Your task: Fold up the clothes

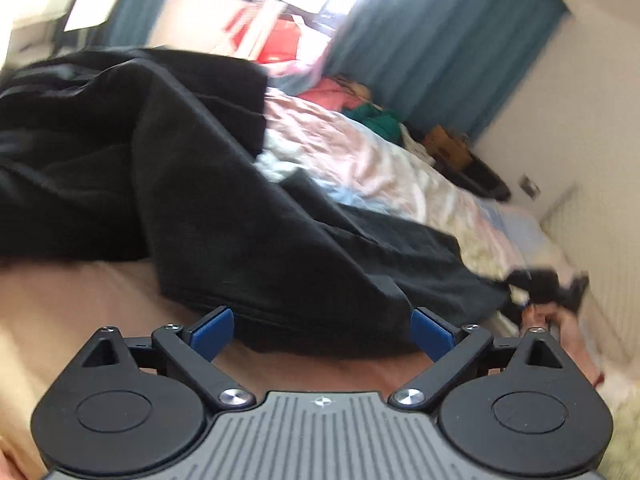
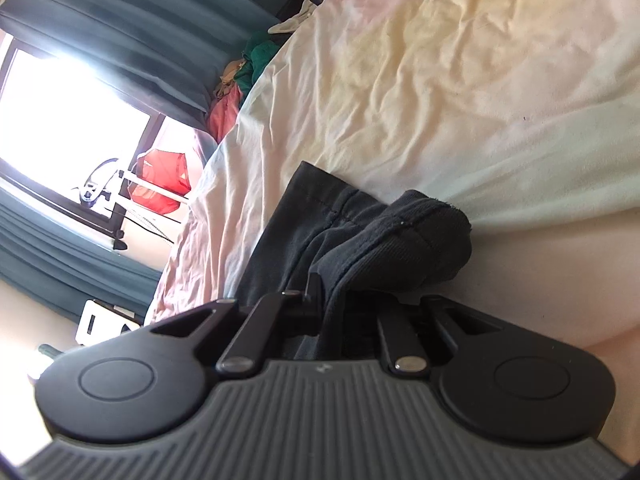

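1. The bed (image 2: 460,80) gives broad open room: in the right wrist view its pale, wrinkled sheet stretches well away from the gripper with nothing lying on that stretch.
2. The bed's far edge is crowded. A pile of pink and green clothes (image 1: 360,108) sits near the teal curtain (image 1: 440,40), with the bright window beside it.
3. In the left wrist view the white wall (image 1: 580,140) runs close along the bed's side, and a bare tan area of the bed lies just beside the garment.
4. The dark garment (image 1: 200,180) lies crumpled across the bed, one long limb of cloth running toward the left gripper (image 1: 322,330).
5. The left gripper's blue-padded fingers (image 1: 212,330) stand wide apart. The garment's edge lies just ahead of them, and neither pad presses on it.
6. The right gripper (image 2: 326,300) is clamped nearly closed on the garment's stitched, ribbed end, which bunches out ahead of the fingers.
7. The cloth is black to dark grey, with a visible hem seam.
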A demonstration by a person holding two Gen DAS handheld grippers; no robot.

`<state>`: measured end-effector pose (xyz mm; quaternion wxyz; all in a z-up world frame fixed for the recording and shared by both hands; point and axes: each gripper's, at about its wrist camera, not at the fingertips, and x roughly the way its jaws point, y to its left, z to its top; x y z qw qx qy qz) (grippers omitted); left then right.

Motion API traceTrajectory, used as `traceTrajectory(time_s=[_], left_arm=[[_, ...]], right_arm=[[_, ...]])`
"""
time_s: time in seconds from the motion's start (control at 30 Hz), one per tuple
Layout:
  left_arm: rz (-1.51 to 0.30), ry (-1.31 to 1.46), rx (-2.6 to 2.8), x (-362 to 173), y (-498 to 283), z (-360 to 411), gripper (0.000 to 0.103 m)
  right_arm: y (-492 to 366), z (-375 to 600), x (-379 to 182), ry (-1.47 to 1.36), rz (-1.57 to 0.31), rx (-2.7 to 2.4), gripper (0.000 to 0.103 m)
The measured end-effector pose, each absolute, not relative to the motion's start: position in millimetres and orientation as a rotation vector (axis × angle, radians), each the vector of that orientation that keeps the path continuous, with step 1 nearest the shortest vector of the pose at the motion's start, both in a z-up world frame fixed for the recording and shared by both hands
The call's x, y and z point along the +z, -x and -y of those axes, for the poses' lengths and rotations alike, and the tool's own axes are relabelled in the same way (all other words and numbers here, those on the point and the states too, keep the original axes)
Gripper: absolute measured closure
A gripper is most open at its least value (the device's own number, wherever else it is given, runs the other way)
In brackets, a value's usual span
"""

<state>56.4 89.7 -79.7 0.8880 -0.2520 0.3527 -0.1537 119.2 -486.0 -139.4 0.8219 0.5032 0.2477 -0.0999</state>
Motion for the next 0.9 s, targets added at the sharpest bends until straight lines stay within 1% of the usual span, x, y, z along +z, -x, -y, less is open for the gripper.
traceTrajectory(time_s=[0.13,0.23,0.3,0.37,0.43,0.47,0.5,0.57,0.6,0.63,0.7,0.8,0.9], left_arm=[[-0.764,0.962,-0.029,-114.7,-70.4,-168.0,0.006],[-0.683,1.263,0.085,-138.6,-65.5,-210.5,0.006],[-0.594,1.378,0.145,-145.2,-60.9,-223.1,0.006],[-0.549,1.43,0.197,-149.4,-61.8,-230.0,0.006],[-0.517,1.445,0.256,-152.0,-64.3,-236.1,0.012],[-0.493,1.445,0.292,-152.6,-64.2,-239.3,0.022],[-0.47,1.443,0.329,-153.2,-64.2,-242.4,0.04],[-0.461,1.416,0.349,-150.9,-65.6,-244.9,0.056],[-0.46,1.401,0.354,-149.4,-66.4,-245.8,0.062],[-0.459,1.385,0.359,-148.0,-67.3,-246.7,0.065],[-0.488,1.319,0.369,-134.1,-66.8,-250.8,0.082],[-0.488,1.215,0.347,-100.7,-60.3,-264.5,0.089],[-0.447,1.118,0.333,-56.6,-46.4,-282.0,0.092]], right_arm=[[-118.9,494.9,-149.2,-1.148,-0.526,-0.207,0.091],[-117.8,502.4,-154.1,-1.222,-0.522,-0.19,0.091],[-115.4,504.4,-159.1,-1.272,-0.508,-0.198,0.09],[-112.0,506.1,-165.1,-1.341,-0.489,-0.212,0.09],[-107.9,508.8,-170.7,-1.419,-0.455,-0.228,0.09],[-106.7,510.5,-172.4,-1.441,-0.44,-0.239,0.09],[-105.3,511.5,-172.4,-1.439,-0.421,-0.26,0.09],[-104.4,513.3,-168.9,-1.382,-0.385,-0.298,0.09],[-107.3,513.2,-166.9,-1.342,-0.385,-0.294,0.092],[-109.7,513.1,-165.1,-1.306,-0.384,-0.29,0.094],[-109.9,515.1,-163.7,-1.309,-0.371,-0.292,0.095],[-110.1,518.0,-161.5,-1.312,-0.351,-0.294,0.095],[-105.2,526.5,-156.4,-1.333,-0.315,-0.293,0.096]])
